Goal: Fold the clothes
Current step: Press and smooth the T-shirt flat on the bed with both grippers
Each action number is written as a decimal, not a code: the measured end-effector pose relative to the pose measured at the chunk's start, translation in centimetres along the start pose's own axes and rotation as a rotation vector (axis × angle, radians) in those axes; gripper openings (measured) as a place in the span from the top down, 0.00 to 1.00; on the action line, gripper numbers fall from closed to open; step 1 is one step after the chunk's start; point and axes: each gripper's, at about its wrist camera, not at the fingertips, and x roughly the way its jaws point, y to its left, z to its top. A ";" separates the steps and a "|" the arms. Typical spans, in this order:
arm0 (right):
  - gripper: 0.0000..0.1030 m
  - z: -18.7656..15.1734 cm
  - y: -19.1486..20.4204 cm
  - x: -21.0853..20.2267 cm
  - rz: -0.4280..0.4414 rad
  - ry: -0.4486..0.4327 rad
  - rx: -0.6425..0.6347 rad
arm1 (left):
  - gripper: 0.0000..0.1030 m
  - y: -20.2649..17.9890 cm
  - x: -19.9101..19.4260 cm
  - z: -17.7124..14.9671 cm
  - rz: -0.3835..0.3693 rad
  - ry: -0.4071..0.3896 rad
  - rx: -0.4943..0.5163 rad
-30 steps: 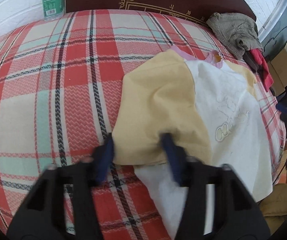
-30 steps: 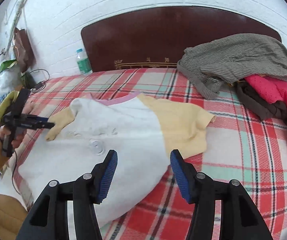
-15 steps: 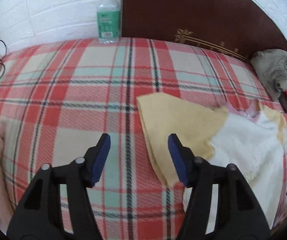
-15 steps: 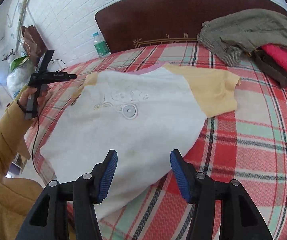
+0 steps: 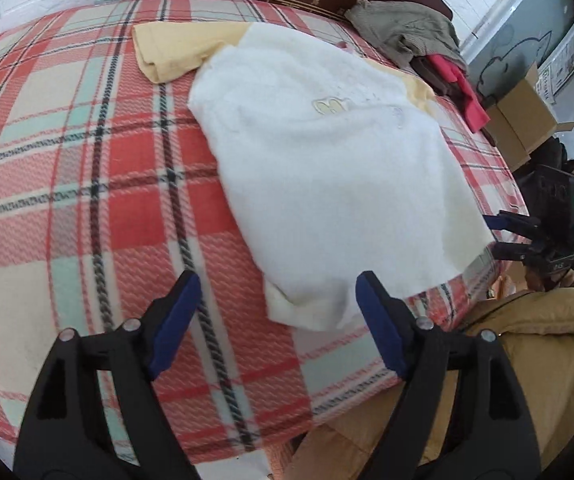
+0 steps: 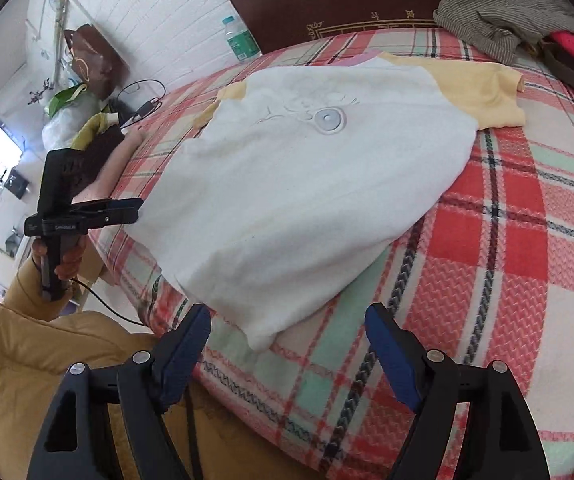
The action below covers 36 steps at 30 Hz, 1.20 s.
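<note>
left claw (image 5: 277, 312) apart, empty | right claw (image 6: 287, 340) apart, empty | T-shirt (image 6: 307, 168) flat on bed (image 5: 67, 160) | cardboard box (image 5: 523, 120): left view only | water bottle (image 6: 239, 40): fully seen right view only

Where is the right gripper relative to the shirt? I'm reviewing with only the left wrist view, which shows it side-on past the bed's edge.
Observer: In the right wrist view the right gripper is open. The near hem corner of the white shirt shows between its fingers, and nothing is gripped.
Operator: Is the sleeve on the far side lying flat? I barely see it.
Observer: Yes, that yellow sleeve is spread flat on the plaid blanket.
Operator: Anything near the bottle? I only see its label.
Observer: A brown paper bag hangs by the wall, left of the water bottle.
</note>
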 end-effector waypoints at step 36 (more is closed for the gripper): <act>0.59 -1.4 -2.9 -8.8 -0.131 -0.158 0.011 | 0.31 -4.5 0.3 -2.4 0.034 0.116 -0.012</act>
